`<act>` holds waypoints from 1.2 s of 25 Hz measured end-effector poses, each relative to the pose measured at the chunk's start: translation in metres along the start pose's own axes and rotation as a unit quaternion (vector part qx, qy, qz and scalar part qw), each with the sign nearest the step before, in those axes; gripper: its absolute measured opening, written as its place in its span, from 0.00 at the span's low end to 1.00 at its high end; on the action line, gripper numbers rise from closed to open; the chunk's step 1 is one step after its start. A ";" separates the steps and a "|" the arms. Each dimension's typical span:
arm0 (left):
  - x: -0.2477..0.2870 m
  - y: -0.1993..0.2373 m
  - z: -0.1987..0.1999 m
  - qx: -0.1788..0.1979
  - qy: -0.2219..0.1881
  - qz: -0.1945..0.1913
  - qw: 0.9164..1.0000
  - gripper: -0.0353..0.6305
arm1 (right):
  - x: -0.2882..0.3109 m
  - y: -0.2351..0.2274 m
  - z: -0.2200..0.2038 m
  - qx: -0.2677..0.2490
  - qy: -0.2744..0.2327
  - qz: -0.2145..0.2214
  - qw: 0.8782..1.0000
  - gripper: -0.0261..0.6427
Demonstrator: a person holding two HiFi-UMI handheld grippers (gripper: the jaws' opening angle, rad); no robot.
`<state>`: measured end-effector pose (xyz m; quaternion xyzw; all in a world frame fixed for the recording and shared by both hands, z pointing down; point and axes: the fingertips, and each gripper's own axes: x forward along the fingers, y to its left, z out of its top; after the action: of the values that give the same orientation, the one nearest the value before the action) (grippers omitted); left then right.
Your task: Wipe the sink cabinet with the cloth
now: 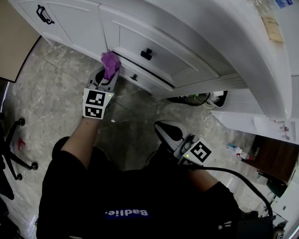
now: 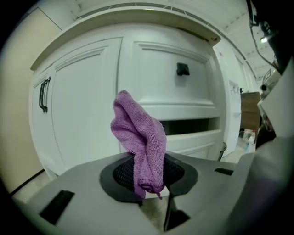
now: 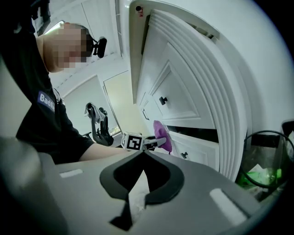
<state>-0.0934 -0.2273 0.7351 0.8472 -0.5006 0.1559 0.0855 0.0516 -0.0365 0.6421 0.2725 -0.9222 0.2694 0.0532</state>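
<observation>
Cabinet door (image 1: 79, 28): a white panel at 10 o'clock in the head view, with a black bar handle (image 1: 45, 14) near its far corner.
Left gripper (image 1: 108, 77): the fingers are closed on the cloth's lower end and aim toward 12 o'clock at the cabinet front.
Cloth (image 2: 140, 137): purple and bunched into a narrow wad that stands up out of the fingers. In the head view its top lies at the seam between the door and the drawers. It seems to touch the face there, though contact is not certain.
Step in hand: most likely wiping the white front around that seam.
Doing it well: only a small tip of fabric meets the wood, so press squarely and let the wad flatten before stroking. Overlapping passes would suit, following the raised panel mouldings rather than crossing them. Hold the hard fingers back so that only cloth rubs the paint.
Upper drawer (image 1: 154, 49): at 2 o'clock from the cloth, carrying a black knob (image 1: 147, 53), with a dark gap beneath it. Go around the knob, and keep the loose end out of the gap, where it could snag.
Grip: it looks firm but sits low on the fabric, so heavy sideways drag might fold the wad over.
Right gripper (image 1: 166, 130): the fingers are together with nothing between them. It sits at 5 o'clock, well apart from the cabinet, and is best left clear of the wiping path.
</observation>
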 end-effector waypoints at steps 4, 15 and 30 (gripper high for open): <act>0.021 0.014 -0.027 0.019 0.036 0.019 0.999 0.21 | 0.000 -0.001 -0.001 0.001 -0.004 -0.002 1.000 0.04; 0.032 -0.060 -0.026 0.011 0.070 -0.020 0.997 0.21 | -0.006 -0.004 0.003 0.010 -0.019 -0.005 1.000 0.04; 0.044 -0.213 -0.030 0.100 0.069 -0.180 0.976 0.21 | -0.035 -0.032 0.024 0.010 -0.069 -0.047 0.996 0.04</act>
<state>0.1074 -0.1509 0.7806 0.9151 -0.3142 0.2451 0.0611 0.0996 -0.0550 0.6280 0.3341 -0.9069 0.2566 -0.0003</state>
